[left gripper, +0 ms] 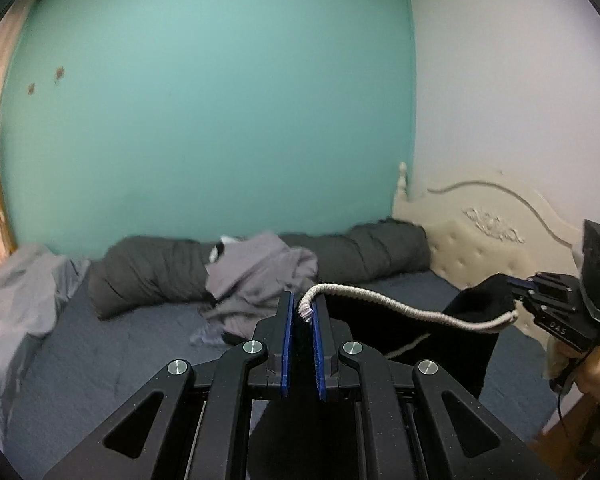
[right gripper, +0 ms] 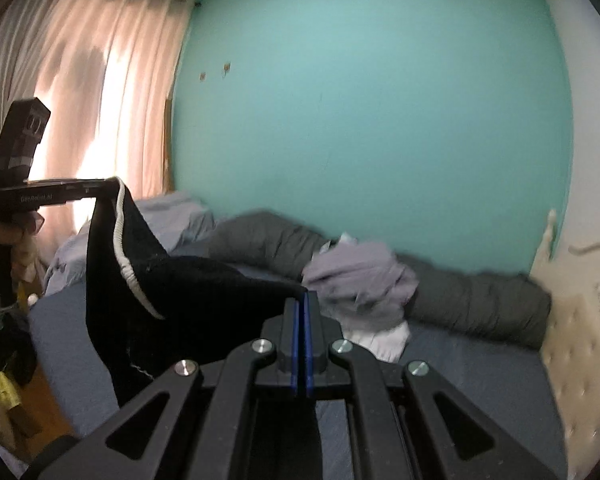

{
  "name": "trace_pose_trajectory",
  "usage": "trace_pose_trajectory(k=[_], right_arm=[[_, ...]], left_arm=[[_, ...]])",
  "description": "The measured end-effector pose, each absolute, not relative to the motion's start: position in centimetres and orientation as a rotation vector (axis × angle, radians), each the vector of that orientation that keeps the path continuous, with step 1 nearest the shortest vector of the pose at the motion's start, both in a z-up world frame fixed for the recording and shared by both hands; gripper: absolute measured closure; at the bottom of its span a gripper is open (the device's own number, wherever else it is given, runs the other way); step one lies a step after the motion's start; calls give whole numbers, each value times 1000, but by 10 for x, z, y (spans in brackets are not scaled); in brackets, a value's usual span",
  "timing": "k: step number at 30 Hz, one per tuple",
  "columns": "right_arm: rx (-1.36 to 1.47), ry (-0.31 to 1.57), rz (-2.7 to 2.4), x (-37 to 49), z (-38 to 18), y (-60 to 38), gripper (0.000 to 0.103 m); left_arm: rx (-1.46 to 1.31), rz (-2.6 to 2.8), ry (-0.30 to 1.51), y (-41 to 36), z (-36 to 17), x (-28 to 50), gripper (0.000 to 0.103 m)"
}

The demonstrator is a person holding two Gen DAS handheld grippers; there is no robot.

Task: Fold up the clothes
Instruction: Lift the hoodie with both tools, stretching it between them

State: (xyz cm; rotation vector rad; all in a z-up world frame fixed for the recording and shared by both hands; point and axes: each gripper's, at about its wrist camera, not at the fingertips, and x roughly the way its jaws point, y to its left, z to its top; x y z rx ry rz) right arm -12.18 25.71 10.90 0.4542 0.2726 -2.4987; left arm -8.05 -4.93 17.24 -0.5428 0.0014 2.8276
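A black garment (left gripper: 472,320) with a pale ribbed edge (left gripper: 380,300) hangs in the air above the bed (left gripper: 100,360), stretched between the two grippers. The left gripper (left gripper: 302,312) is closed on one end of that ribbed edge, its blue pads pinching the cloth between them. The right gripper (right gripper: 301,304) is closed too, its pads nearly touching, with a corner of the black cloth caught at their tips. From each grip the garment drops in loose folds, and the ribbed edge sags in a curve between them.

Below, the bed carries a blue sheet. A crumpled pile of grey-lilac clothes (left gripper: 260,280) lies near its middle, in front of a long dark grey rolled blanket (left gripper: 360,256) set against the teal wall (left gripper: 220,100). A cream tufted headboard (left gripper: 480,232) stands at the right. Pale pink curtains (right gripper: 80,80) hang at the left, lit from behind.
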Motion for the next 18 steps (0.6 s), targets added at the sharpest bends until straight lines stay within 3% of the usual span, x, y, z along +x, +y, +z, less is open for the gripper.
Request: trace_pose_trajectory(k=[10,18], right_arm=[[824,248,-2418,-150,-30,266,101],[1039,269,-2371,-154,-96,269,100]], left_arm=[[-878,2727,24,-32,46,-116,93],[-992,2654,98,-9,-15,-124,93]])
